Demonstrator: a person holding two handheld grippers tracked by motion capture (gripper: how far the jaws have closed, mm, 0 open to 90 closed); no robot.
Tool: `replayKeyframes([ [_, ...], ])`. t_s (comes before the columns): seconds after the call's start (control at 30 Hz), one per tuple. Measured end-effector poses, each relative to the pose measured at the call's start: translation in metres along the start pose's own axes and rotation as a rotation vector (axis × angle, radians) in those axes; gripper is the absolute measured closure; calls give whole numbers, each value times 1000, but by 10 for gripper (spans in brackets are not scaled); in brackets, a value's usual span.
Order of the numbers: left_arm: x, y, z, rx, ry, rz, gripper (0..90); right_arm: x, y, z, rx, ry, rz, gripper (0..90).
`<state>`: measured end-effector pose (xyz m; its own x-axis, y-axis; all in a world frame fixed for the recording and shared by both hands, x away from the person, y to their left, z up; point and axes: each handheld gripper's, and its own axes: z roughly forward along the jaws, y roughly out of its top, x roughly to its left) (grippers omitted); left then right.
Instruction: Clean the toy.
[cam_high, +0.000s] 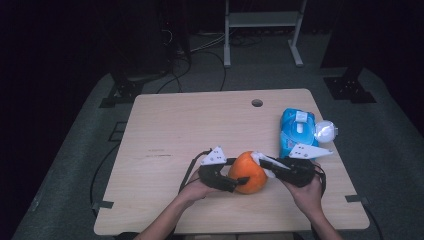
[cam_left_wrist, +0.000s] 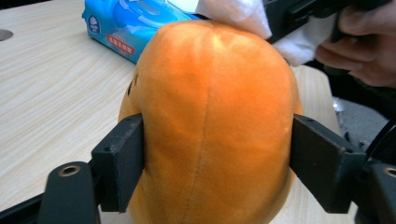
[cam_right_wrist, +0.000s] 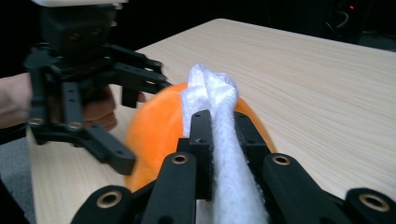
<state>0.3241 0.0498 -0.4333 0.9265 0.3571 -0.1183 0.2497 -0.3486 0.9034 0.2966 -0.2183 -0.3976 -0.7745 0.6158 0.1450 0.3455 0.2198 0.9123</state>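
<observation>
An orange plush toy (cam_high: 248, 172) (cam_left_wrist: 210, 116) (cam_right_wrist: 154, 135) rests on the wooden table (cam_high: 190, 125) near its front edge. My left gripper (cam_high: 240, 182) (cam_left_wrist: 215, 154) (cam_right_wrist: 140, 123) comes in from the left, its two black pads pressed against the toy's sides. From the right, my right gripper (cam_high: 262, 162) (cam_right_wrist: 219, 121) is shut on a white wipe (cam_high: 260, 159) (cam_left_wrist: 233, 14) (cam_right_wrist: 210, 88). The wipe's bunched end lies on the top of the toy.
A blue pack of wet wipes (cam_high: 297, 131) (cam_left_wrist: 130, 23) lies at the right of the table, with a pale round object (cam_high: 325, 131) beside it at the edge. A cable hole (cam_high: 257, 103) sits near the far edge. Dark stands and cables are on the floor beyond.
</observation>
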Motion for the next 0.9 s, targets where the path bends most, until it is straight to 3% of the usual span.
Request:
replayKeyframes([
  [0.17,-17,3,5,29,21,109,257,18,8,5,8,34,-64,793],
  [0.27,-22,3,6,28,7,162,256,16,10,3,8,26,-61,794],
  [0.33,-18,2,5,4,-12,157,234,8,8,1,3,13,-38,794],
  [0.43,-13,2,8,1,-1,107,139,1,5,-3,2,4,-5,794],
  [0.5,-13,0,10,6,-12,109,187,2,6,-3,6,1,-20,794],
  [0.6,-17,1,11,16,3,120,263,7,8,-1,17,-7,-40,794],
  [0.67,-22,1,12,25,11,144,289,14,10,0,26,-3,-64,794],
  [0.8,-37,0,16,50,26,250,304,33,11,13,88,43,-132,797],
  [0.9,-38,0,15,56,20,280,315,32,12,12,87,29,-133,797],
])
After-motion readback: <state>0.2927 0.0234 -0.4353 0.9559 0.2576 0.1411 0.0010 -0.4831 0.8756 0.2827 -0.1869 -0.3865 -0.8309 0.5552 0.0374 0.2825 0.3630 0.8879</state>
